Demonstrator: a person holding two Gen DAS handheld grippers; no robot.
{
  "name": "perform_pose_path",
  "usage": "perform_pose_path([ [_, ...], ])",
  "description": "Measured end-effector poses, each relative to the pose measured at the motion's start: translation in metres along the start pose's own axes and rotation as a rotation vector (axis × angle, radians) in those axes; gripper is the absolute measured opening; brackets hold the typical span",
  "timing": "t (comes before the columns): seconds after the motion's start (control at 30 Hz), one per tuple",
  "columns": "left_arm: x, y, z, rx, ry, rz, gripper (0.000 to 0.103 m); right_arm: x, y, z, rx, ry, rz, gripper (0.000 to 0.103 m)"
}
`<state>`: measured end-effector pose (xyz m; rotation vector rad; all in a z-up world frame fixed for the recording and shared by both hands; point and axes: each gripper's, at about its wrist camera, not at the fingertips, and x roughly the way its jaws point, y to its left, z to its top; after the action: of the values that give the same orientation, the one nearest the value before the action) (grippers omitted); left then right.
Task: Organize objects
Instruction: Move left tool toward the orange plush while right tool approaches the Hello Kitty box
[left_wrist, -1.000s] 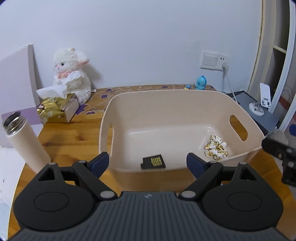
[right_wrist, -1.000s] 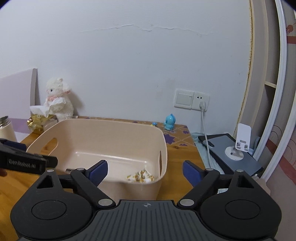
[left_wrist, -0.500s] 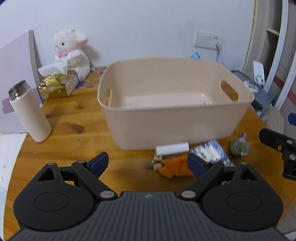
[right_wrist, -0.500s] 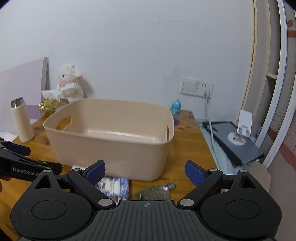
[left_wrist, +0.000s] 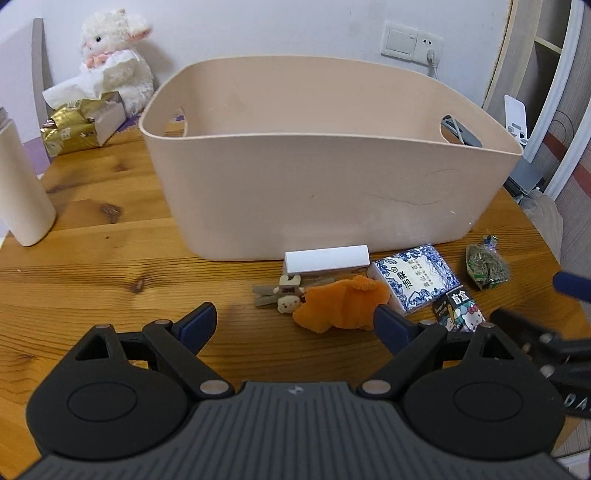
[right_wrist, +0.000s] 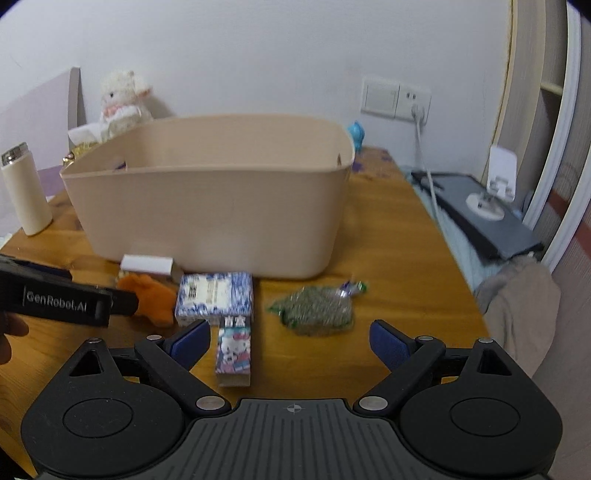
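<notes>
Left tool (left_wrist: 295, 325) wide open, empty, right tool (right_wrist: 290, 343) likewise

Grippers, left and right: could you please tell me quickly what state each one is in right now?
Left gripper: open, holding nothing, fingers spread above the table near the orange plush toy.
Right gripper: open, holding nothing.

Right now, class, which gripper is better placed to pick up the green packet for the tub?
Right. The green packet lies just ahead of the open right gripper, while it sits far off to the side of the left gripper.
</notes>
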<state>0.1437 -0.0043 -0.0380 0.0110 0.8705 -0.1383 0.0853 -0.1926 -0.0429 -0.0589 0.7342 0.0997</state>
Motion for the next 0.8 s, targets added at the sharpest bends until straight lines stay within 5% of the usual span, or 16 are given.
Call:
perform_pose_path([
  [0.3, 0.013, -0.015, 0.001, 0.098, -0.063, -0.009, 0.090, 0.031, 0.007, -0.005, -0.010, 0.070, 0.039, 0.085],
  [0.6, 0.019, -0.027, -0.005, 0.168, -0.092, -0.031, 0.040, 0.036, 0.011, -0.007, -0.039, 0.088, 0.048, 0.057],
  [0.67, 0.018, -0.027, -0.004, 0.171, -0.095, -0.037, 0.032, 0.035, 0.011, -0.007, -0.044, 0.085, 0.050, 0.043],
  [0.7, 0.018, -0.027, -0.004, 0.173, -0.095, -0.035, 0.020, 0.035, 0.012, -0.007, -0.049, 0.084, 0.048, 0.040],
  [0.8, 0.015, -0.024, -0.004, 0.163, -0.084, -0.050, 0.016, 0.033, 0.015, -0.007, -0.058, 0.082, 0.047, 0.026],
])
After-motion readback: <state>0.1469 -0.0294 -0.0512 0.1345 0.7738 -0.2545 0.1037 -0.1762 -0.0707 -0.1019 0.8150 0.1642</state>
